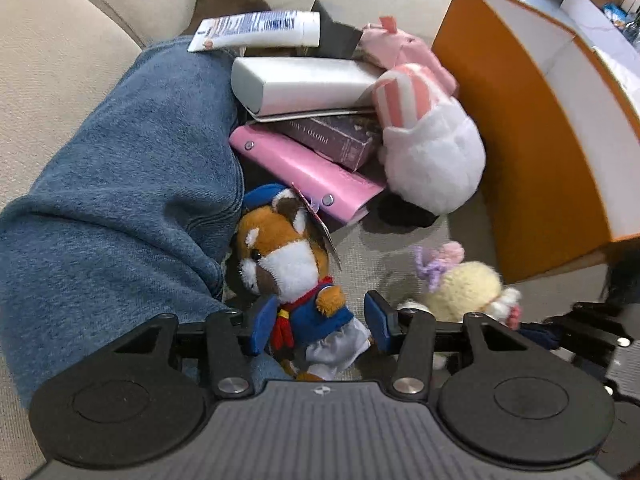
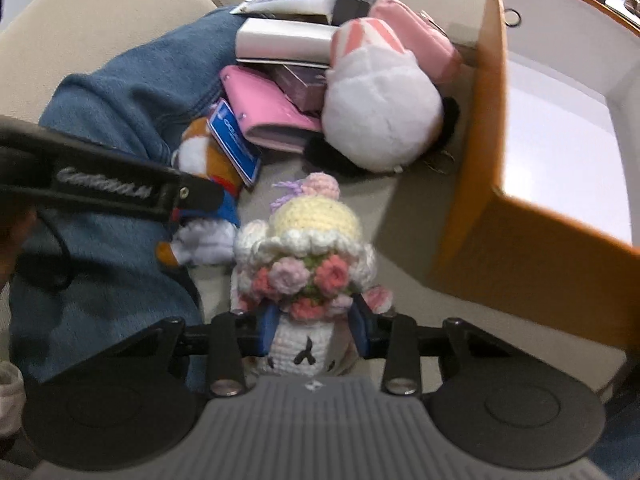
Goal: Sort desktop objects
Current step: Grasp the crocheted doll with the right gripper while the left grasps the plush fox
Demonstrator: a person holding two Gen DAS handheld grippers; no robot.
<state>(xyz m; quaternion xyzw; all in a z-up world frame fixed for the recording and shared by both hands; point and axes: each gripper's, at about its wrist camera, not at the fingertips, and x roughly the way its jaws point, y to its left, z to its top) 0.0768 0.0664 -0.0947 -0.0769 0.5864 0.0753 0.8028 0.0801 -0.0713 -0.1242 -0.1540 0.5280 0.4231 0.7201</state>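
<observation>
Jaws: left gripper (image 1: pixel 316 330) wide around fox plush (image 1: pixel 288 264), right gripper (image 2: pixel 316 330) clasping crochet doll (image 2: pixel 308 264).

Crochet doll (image 2: pixel 306 276) beside sailor plush (image 1: pixel 292 276)

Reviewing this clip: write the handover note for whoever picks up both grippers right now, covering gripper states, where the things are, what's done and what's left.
Left gripper: open, straddling the fox plush in its blue sailor outfit; pads not pressing on it.
Right gripper: its blue pads sit against the sides of the crochet doll; looks gripped.
Pile behind: white case on a purple box and pink binder, cream tube, white-and-pink plush, beside denim fabric.
Orange box on the right: what shows of its inside is bare.
Done: nothing visibly sorted.
Left: probably both toys, then the pile.
</observation>
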